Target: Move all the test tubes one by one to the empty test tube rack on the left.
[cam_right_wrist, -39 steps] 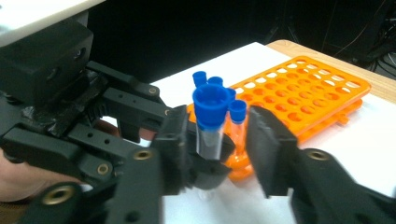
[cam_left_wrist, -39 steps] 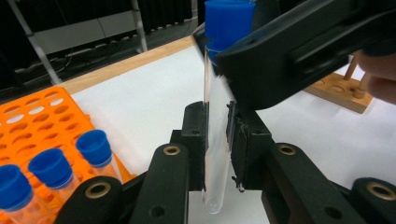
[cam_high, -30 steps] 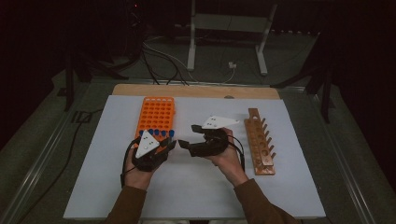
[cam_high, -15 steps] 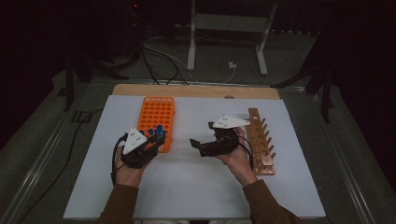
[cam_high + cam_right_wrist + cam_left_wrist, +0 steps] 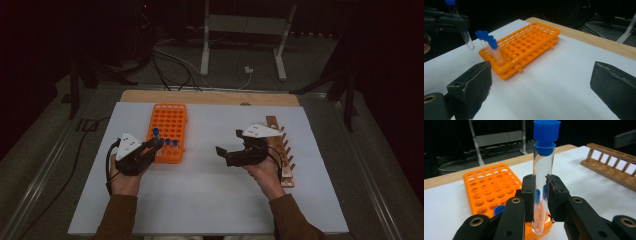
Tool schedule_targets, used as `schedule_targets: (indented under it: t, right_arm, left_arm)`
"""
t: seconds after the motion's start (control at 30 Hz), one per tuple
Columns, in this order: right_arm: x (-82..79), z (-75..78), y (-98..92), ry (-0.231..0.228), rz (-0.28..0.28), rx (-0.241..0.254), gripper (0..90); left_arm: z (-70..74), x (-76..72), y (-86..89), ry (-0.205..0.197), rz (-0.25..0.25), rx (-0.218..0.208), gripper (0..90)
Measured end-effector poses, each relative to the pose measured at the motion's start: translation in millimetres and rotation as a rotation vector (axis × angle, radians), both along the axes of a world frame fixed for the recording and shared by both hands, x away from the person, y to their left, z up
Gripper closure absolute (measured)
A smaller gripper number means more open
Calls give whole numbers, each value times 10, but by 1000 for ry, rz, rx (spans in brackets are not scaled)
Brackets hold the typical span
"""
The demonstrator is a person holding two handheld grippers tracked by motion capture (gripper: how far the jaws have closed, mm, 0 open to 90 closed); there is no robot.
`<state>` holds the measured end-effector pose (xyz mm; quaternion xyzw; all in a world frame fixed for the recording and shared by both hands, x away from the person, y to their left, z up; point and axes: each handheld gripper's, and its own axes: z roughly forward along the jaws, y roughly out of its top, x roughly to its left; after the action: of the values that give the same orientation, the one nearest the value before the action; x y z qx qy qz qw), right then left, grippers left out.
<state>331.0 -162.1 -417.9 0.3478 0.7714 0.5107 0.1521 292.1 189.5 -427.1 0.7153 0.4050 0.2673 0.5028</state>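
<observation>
While the capped test tube (image 5: 543, 180) stood upright between the closed fingers (image 5: 557, 195) of the left gripper (image 5: 150, 148), it hung just off the near-left corner of the orange rack (image 5: 169, 131), which lay toward the far-left part of the white surface (image 5: 210, 200). A few blue-capped tubes (image 5: 487, 41) already stood in the rack's near holes, so some loading looked done, with this tube not yet seated and most holes empty. The wooden rack (image 5: 284, 150) lay near the surface's right edge beside the right gripper (image 5: 227, 152), whose fingers had just been opening and stood wide with nothing between them. Compared with a second before, the two grippers had drawn apart from mid-surface, the left one carrying the tube leftward.
</observation>
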Motion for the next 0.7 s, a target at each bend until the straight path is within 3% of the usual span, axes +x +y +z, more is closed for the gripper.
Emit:
schedule_targets:
  t: [0.37, 0.7]
  right_arm:
    - [-25, -2, -254, -8, -40, 11, 36]
    - [-61, 12, -464, -17, -80, 29, 33]
  left_arm:
    - [-7, 34, 227, -8, 86, -9, 778]
    - [-122, 89, 304, -4, 135, 5, 778]
